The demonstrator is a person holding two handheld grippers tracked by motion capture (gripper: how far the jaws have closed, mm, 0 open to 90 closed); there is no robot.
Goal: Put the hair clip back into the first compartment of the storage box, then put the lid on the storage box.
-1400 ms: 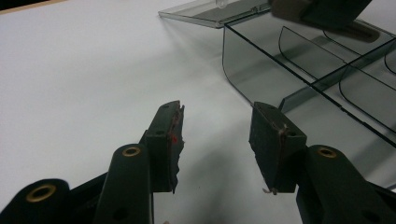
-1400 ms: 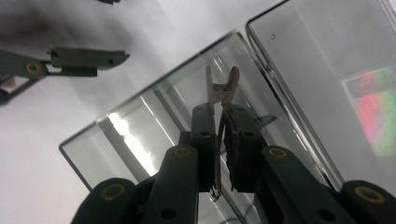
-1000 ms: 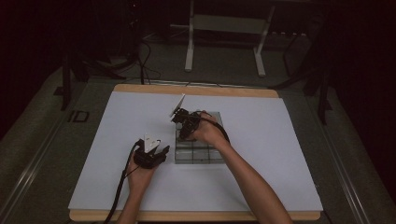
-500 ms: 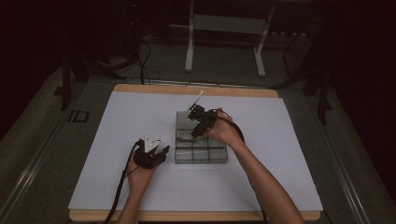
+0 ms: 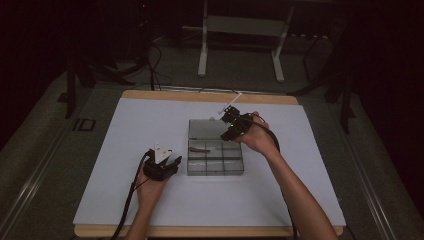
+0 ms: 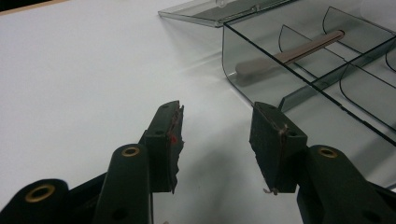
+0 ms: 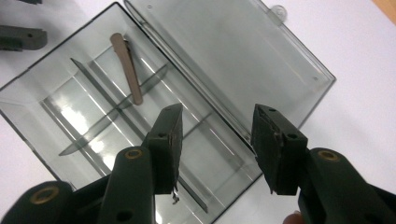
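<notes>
Jaws wide on both: right gripper (image 5: 229, 125) just opening, empty, over clear compartmented plastic box (image 5: 215, 165); left gripper (image 5: 169, 161) empty beside box.

Compartment box (image 7: 70, 126): clear smoky plastic, glossy, catches highlights; open lid (image 7: 243, 60) same plastic, smooth. Clip (image 7: 127, 67) inside: matt brownish-tan, smooth, material unclear. Table top (image 5: 125, 135): matt white sheet, wood-look edge. Right gripper (image 7: 215, 149): matt black plastic, brass-coloured rivets; left gripper (image 6: 215, 144) pads (image 6: 175, 128) worn, rough.
</notes>
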